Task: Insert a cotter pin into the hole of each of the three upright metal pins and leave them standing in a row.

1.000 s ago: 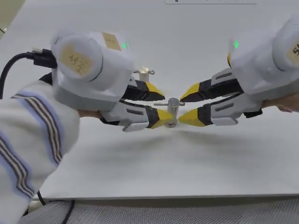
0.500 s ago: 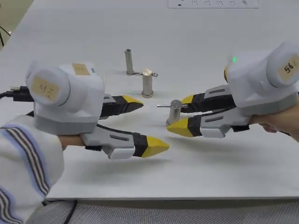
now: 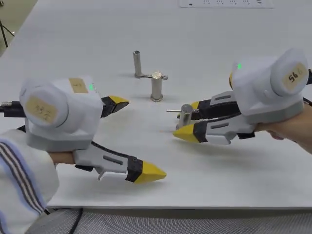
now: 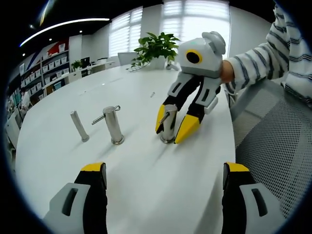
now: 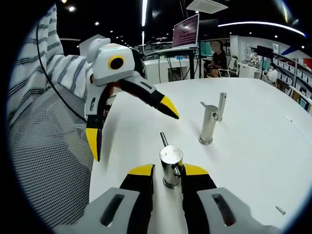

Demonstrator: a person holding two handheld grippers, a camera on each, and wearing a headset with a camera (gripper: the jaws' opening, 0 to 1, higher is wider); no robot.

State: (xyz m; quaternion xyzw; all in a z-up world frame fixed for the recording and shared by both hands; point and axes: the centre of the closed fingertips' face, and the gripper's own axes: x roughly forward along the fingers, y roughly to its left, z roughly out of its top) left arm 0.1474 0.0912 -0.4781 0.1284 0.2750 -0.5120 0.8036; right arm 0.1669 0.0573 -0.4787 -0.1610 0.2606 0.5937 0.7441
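Three upright metal pins stand on the white table. The plain far pin [image 3: 137,63] is rearmost. The middle pin [image 3: 156,87] has a cotter pin [image 3: 162,76] through its top. The near pin [image 3: 185,116] carries a cotter pin [image 3: 172,111] sticking out to the left. My right gripper [image 3: 186,119] is shut on the near pin [image 5: 171,165], one yellow finger on each side. My left gripper [image 3: 135,136] hovers wide open and holds nothing, well left of the pins. The left gripper view looks at the near pin [image 4: 169,124], the middle pin [image 4: 113,126] and the far pin [image 4: 78,126].
A white power strip [image 3: 224,4] lies at the table's far edge. The front edge of the table [image 3: 195,207] runs just below the left gripper, with a mesh chair [image 4: 273,136] beyond it. A small loose metal piece [image 5: 280,210] lies on the table off to the side.
My left gripper has pulled back from the near pin toward the left and front and has opened wide. The right gripper has stayed on that pin.
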